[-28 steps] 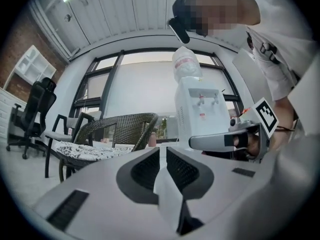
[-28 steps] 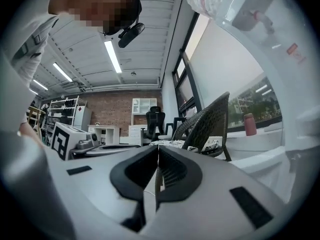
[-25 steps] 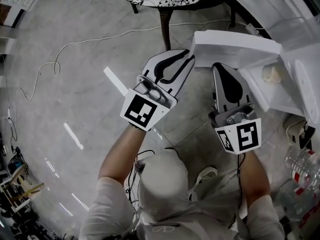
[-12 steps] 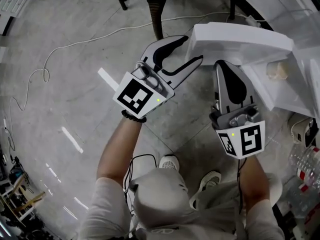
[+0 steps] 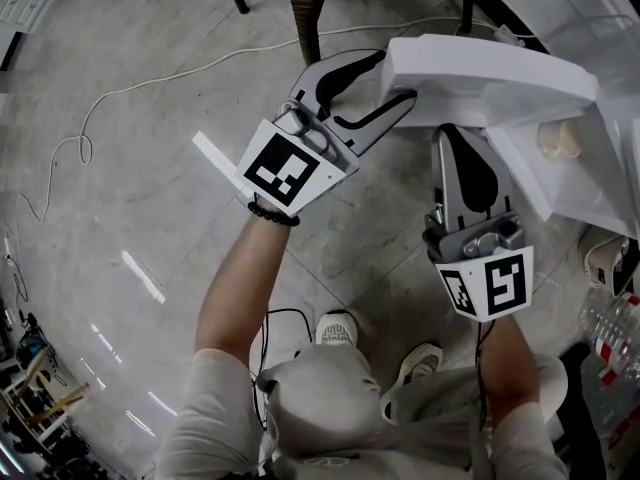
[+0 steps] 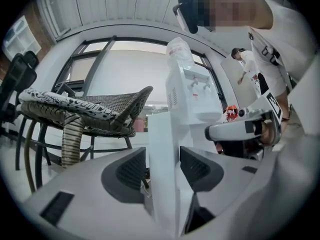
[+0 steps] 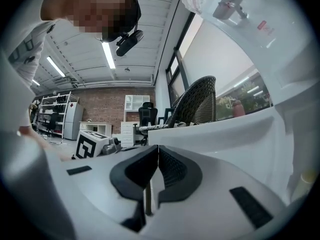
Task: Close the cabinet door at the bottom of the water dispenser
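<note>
The white cabinet door (image 5: 480, 68) stands swung open from the foot of the water dispenser (image 5: 600, 158). My left gripper (image 5: 388, 78) is at the door's free edge, its jaws opening. In the left gripper view the door edge (image 6: 165, 149) stands between the two pads (image 6: 131, 170), and a gap shows beside the right pad. My right gripper (image 5: 455, 136) is shut and empty, pointing at the inner side of the door near the open cabinet. The right gripper view shows its pads (image 7: 172, 170) pressed together with the white door panel (image 7: 225, 134) beyond them.
A wicker chair with a flowered cushion (image 6: 75, 109) stands just left of the door; its leg (image 5: 305, 18) is near my left gripper. A white cable (image 5: 150, 83) runs over the grey floor. Water bottles (image 5: 610, 333) lie at the right. The person's shoes (image 5: 340, 328) are below.
The left gripper's jaws have spread wide and moved up to the door's free edge, which now stands between them. The right gripper has stayed shut near the door's inner side.
</note>
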Available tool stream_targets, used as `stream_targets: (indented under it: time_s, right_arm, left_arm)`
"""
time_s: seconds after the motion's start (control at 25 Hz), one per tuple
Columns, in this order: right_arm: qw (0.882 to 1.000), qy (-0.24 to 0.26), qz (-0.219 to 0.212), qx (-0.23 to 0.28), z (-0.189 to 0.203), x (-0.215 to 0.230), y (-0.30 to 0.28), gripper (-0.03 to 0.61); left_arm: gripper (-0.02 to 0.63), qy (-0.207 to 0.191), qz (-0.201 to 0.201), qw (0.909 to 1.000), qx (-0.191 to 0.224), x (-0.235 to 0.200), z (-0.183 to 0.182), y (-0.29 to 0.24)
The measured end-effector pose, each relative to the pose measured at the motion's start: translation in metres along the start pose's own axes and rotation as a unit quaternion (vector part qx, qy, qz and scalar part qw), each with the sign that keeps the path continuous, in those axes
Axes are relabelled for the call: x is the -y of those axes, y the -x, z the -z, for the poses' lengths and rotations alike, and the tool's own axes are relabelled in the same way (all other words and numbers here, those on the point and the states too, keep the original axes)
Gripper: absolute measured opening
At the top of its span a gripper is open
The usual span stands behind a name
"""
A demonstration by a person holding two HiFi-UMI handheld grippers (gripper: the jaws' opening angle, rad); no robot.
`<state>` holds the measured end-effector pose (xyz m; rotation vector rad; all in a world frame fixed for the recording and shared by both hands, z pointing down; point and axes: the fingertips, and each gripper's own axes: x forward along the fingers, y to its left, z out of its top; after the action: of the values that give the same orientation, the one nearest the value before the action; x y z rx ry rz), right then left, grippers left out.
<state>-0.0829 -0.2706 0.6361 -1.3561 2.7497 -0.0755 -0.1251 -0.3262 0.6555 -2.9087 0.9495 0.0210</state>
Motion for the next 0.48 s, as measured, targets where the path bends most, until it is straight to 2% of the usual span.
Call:
stream_targets:
  time_s: [0.12, 0.24, 0.48]
  right_arm:
    - [1.0, -0.007, 0.007, -0.001, 0.005, 0.005, 0.002, 0.015]
    - [1.0, -0.01, 0.013, -0.001, 0.009, 0.007, 0.006, 0.015]
    - [1.0, -0.01, 0.02, -0.005, 0.015, 0.01, 0.015, 0.015]
  left_arm:
    - [0.207, -0.009, -0.015, 0.9998, 0.01, 0.002, 0.001, -0.007]
    - [0.204, 0.009, -0.022, 0.9994, 0.024, -0.001, 0.001, -0.009]
    - [0.199, 0.008, -0.002, 0.9996, 0.029, -0.002, -0.003, -0.009]
